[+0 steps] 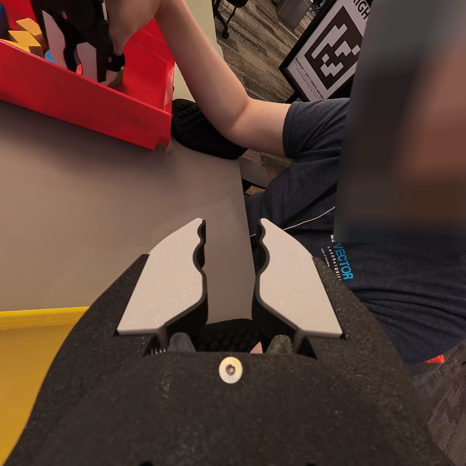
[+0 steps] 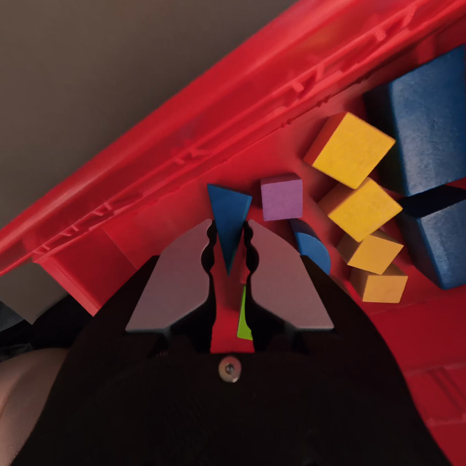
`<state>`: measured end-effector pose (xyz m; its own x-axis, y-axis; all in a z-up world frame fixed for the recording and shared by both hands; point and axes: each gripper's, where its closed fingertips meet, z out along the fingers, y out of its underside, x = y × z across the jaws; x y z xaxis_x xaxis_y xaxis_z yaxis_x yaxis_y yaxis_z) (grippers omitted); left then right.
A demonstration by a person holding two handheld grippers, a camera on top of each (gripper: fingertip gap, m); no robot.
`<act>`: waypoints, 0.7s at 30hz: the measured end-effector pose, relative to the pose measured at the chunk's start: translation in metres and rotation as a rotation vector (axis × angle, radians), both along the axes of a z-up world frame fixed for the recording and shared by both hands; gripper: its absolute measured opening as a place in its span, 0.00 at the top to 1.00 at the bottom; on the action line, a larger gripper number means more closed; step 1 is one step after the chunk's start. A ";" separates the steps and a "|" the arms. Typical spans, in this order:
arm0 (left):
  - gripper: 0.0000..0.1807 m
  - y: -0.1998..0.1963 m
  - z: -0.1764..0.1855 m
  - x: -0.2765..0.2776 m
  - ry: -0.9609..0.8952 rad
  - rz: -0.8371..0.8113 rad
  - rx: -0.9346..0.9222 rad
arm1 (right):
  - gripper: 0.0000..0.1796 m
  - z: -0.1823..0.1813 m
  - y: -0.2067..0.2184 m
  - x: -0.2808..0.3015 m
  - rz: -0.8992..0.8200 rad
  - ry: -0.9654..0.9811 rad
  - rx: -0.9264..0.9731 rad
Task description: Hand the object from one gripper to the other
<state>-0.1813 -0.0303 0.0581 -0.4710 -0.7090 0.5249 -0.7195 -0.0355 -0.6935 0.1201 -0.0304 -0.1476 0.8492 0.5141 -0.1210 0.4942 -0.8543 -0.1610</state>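
Right gripper [image 2: 228, 223] is down in the red bin [image 2: 176, 141], jaws a little apart around the blue wedge [image 2: 230, 216]; whether the pads actually touch it, I cannot tell; the wedge sits on the bin floor just beside a purple cube [image 2: 282, 198], with yellow blocks [image 2: 350, 151] further right; left gripper [image 1: 230, 223] waits over the grey table [image 1: 100, 201], jaws apart, nothing between them; this looks like the pick before the handover; best to close on the wedge's flat faces, square and low; pinch near the thin tip and it may squirt out.
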 end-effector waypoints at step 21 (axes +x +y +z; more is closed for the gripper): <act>0.81 0.081 0.007 0.025 -0.125 0.437 0.364 | 0.87 0.022 0.000 0.021 0.026 -0.138 0.081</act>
<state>-0.1566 0.0509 0.0652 -0.1364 -0.9759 0.1705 -0.6037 -0.0545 -0.7953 0.1411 -0.0308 -0.1252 0.8410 0.5397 0.0387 0.5385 -0.8277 -0.1580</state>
